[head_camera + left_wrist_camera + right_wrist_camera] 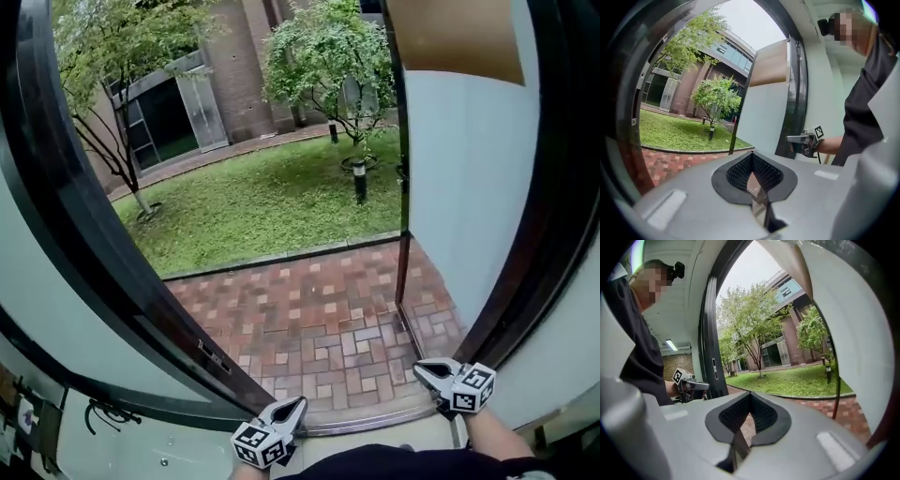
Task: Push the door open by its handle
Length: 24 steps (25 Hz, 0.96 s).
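At the threshold, we are holding both grippers low, clear of the door (464, 187), which is standing wide open on our right, swung out over the brick paving (319, 309). We are carrying the left gripper (300, 405) with its jaws together and nothing between them. The right gripper (419, 368), near the door's foot, is likewise closed and empty. A lawn (262, 202) is lying beyond the paving.

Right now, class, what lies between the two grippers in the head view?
The head view shows only the metal threshold strip and brick paving between the left gripper and right gripper; nothing else stands there.
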{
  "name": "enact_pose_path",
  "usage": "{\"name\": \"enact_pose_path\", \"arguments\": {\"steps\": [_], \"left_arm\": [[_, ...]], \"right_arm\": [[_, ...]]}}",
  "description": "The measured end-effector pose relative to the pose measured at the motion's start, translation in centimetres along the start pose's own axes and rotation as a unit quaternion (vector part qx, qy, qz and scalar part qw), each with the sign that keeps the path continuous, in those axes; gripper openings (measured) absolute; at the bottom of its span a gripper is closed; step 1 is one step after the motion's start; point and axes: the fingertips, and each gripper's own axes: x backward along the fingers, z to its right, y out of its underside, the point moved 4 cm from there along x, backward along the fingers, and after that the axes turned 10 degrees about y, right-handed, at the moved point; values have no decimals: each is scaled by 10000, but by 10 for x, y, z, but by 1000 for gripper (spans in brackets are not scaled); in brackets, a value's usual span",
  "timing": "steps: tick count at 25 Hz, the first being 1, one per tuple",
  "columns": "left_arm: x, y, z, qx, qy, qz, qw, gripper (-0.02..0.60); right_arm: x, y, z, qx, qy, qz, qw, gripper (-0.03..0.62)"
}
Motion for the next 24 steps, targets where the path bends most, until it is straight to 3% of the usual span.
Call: {"name": "enact_pose_path", "arguments": {"steps": [3,8,19,24], "left_arm": [[24,11,-10,54,36,-127,9999,-2],[23,13,8,3,103,55,9999,-2],[-7,16,49,411,-62,391,9984,-2],[-16,14,60,413,-20,329,9986,-2]], "right_arm": [[-5,6,-28,81,155,-3,9998,0],[12,5,-41,363,110,-51,9993,0],[58,3,5,406,0,-150,9991,0],[68,-6,12,493,33,-111,9987,0]]}}
